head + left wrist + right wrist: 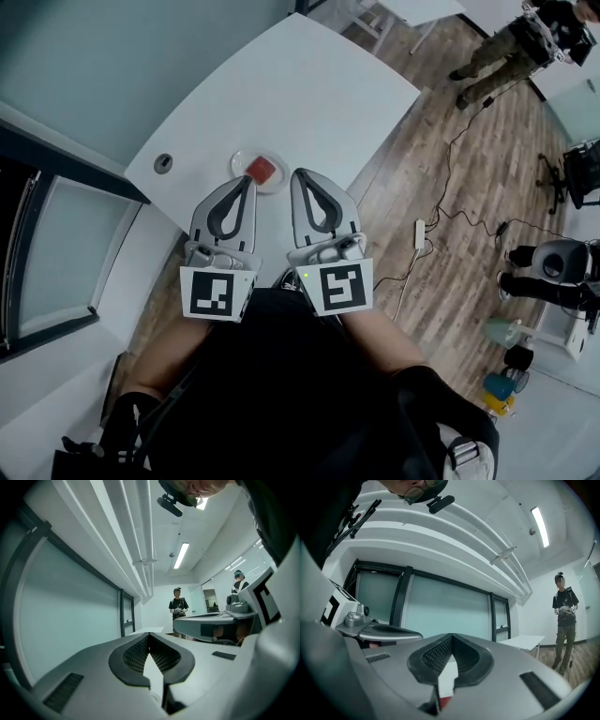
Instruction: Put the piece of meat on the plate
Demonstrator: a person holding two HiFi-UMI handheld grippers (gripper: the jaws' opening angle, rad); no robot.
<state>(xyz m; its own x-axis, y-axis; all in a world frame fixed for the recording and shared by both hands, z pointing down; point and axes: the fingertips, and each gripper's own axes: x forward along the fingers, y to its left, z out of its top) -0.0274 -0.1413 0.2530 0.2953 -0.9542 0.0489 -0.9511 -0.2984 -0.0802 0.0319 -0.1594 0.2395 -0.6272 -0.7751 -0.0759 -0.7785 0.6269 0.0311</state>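
Observation:
In the head view the red piece of meat (262, 170) lies on a small clear plate (240, 160) on the white table (309, 84). Both grippers are held high, side by side, well above the table. The left gripper (247, 179) is shut with nothing between its jaws, and its tip overlaps the plate's near edge in the picture. The right gripper (301, 173) is shut too and empty, just right of the plate. In the left gripper view the shut tips (149, 634) point level across the room. The right gripper's tips (451, 636) also meet, with a red speck (446, 701) below them.
A round grommet (163, 163) sits in the table to the left of the plate. The table's right edge drops to a wooden floor with a power strip (420, 234) and cables. A person (525, 42) stands far off. A glass partition (56, 244) runs along the left.

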